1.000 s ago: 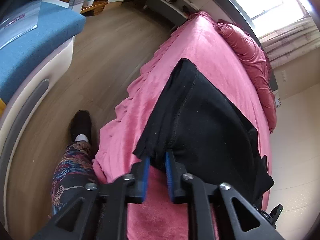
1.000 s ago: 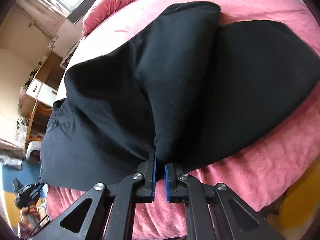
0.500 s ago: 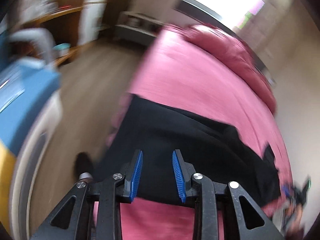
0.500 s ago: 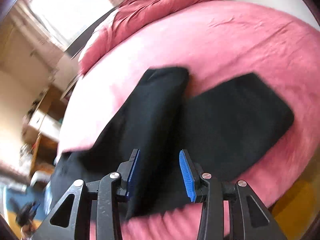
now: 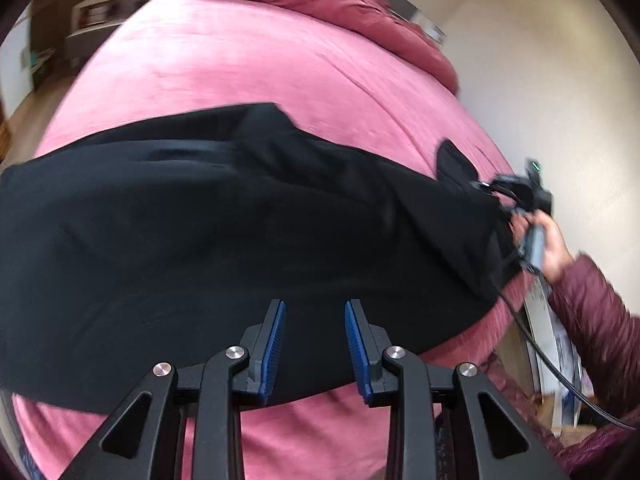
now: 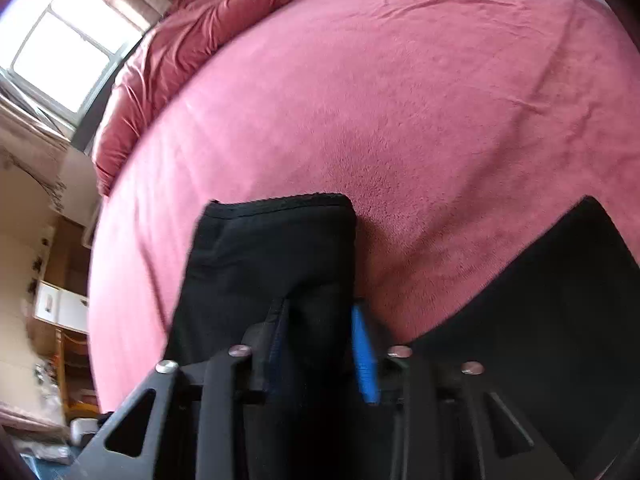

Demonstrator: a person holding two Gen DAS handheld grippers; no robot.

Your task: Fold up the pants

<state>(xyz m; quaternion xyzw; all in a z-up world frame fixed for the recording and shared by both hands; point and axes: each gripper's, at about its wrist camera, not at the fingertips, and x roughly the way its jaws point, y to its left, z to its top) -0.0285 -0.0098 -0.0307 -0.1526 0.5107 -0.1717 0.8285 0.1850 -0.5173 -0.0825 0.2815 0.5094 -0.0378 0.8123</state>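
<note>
Black pants (image 5: 224,240) flat on pink bed (image 5: 248,64); right gripper (image 6: 320,344) jaws just closing on fabric.

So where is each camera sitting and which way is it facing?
Left wrist: on the left claw, open, looking down at the black pants on the pink bed; right hand shows.
Right wrist: on the right claw, jaws just closing on a pant leg, facing bed and window.
Both share pants and bed.

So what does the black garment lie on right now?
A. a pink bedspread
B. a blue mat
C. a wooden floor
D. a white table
A: in the left wrist view the black pants spread across the pink bedspread, which shows above and below them.
</note>
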